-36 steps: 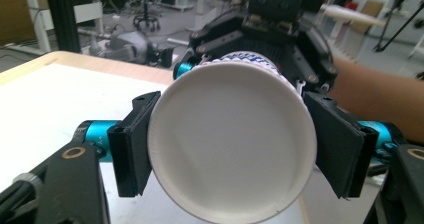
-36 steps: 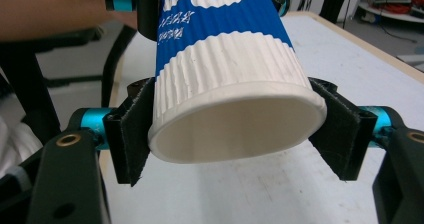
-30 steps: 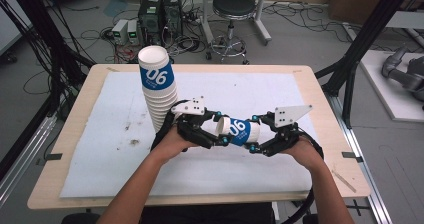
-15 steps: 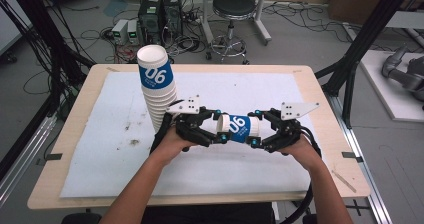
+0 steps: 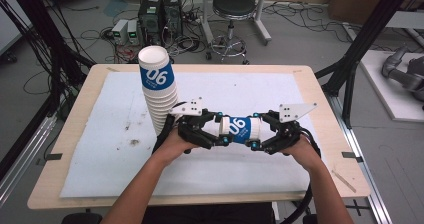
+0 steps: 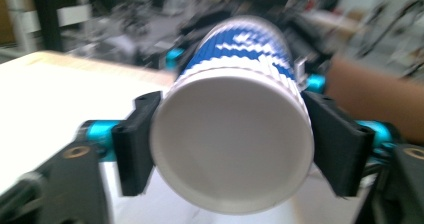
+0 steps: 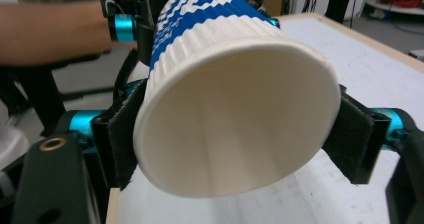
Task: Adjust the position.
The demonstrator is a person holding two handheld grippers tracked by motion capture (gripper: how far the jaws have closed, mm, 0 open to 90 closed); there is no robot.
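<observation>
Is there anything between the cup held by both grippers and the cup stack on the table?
Nothing on the mat does. The left gripper and its hand lie between the cup and the stack.

Wooden bench [image 5: 320,91] covered by a stained white sheet [image 5: 100,149], standing on a grey concrete floor [image 5: 305,39]. Behind the bench: a round black stool [image 5: 234,6] on a metal base, black computer towers [image 5: 160,14] with small boxes beside them, and loose cables [image 5: 95,34] trailing across the floor. Black frame struts [image 5: 372,34] rise at right; a white platform [image 5: 395,91] lies beyond them.
</observation>
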